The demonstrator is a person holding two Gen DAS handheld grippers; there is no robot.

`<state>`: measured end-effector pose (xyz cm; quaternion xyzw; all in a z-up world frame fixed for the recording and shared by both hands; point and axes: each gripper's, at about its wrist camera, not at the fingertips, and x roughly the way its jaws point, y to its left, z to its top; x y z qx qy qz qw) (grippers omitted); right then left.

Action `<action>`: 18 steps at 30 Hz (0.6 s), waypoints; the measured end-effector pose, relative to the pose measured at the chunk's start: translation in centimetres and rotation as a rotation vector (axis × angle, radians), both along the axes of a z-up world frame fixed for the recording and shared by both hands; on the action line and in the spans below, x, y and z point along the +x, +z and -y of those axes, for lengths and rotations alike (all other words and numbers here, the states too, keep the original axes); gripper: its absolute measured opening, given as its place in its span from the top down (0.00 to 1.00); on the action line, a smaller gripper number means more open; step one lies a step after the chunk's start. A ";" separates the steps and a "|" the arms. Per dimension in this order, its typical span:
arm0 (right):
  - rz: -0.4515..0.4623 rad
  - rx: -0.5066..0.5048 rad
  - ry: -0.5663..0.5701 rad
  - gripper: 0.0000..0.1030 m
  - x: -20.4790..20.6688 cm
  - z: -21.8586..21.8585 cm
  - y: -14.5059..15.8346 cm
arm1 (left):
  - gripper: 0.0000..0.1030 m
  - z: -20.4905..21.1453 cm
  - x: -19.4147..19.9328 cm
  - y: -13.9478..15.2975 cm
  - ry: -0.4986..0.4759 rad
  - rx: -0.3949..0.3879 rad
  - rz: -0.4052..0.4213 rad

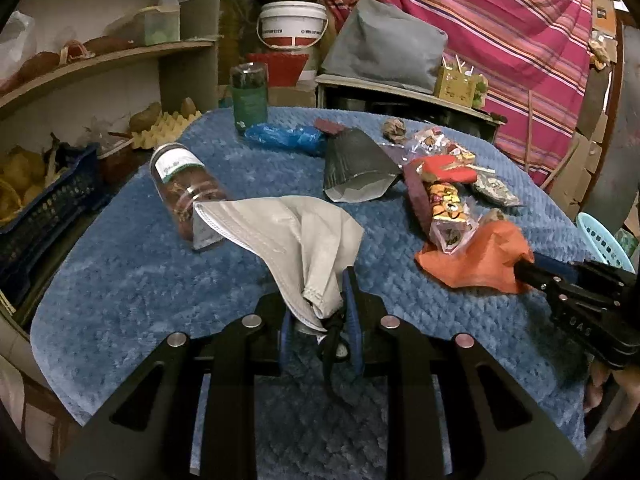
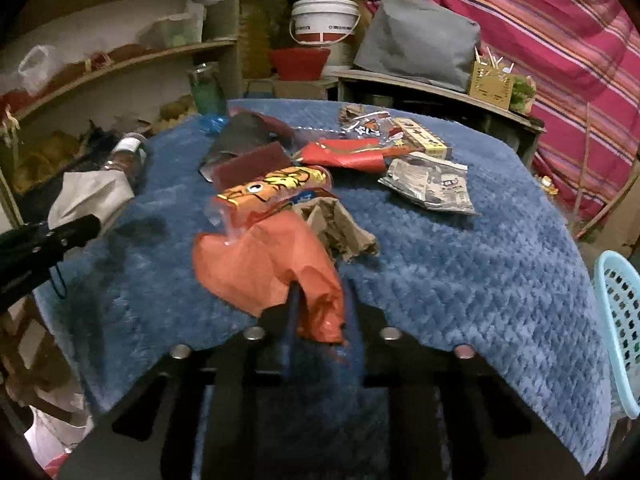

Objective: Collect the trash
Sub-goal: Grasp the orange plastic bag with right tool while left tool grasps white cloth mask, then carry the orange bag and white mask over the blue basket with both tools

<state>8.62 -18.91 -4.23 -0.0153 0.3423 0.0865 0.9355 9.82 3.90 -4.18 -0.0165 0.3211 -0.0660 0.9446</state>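
Note:
My left gripper is shut on a grey-white face mask and holds it just above the blue mat. My right gripper is shut on a crumpled orange wrapper; it also shows in the left wrist view. Beyond lie a yellow-orange snack wrapper, brown paper, a silver printed packet, a red wrapper and a dark grey pouch. A blue plastic bag lies at the far left.
A light-blue perforated basket stands off the mat's right edge. A brown jar lies on its side at left; a green bottle stands at the far edge. Shelves and a dark blue crate are at left.

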 end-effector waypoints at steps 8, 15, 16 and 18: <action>0.061 0.084 0.053 0.85 -2.5 2.1 2.2 | 0.79 1.6 -1.2 1.8 -0.008 0.014 0.041; 0.158 0.101 0.019 0.85 -4.5 5.1 5.5 | 0.79 3.5 -1.7 4.1 -0.031 -0.001 0.092; 0.168 0.099 0.006 0.85 -4.7 5.8 5.9 | 0.79 3.9 -1.8 4.3 -0.039 -0.004 0.097; 0.185 0.095 -0.022 0.85 -4.9 7.3 6.3 | 0.79 5.0 -1.8 4.8 -0.059 -0.005 0.106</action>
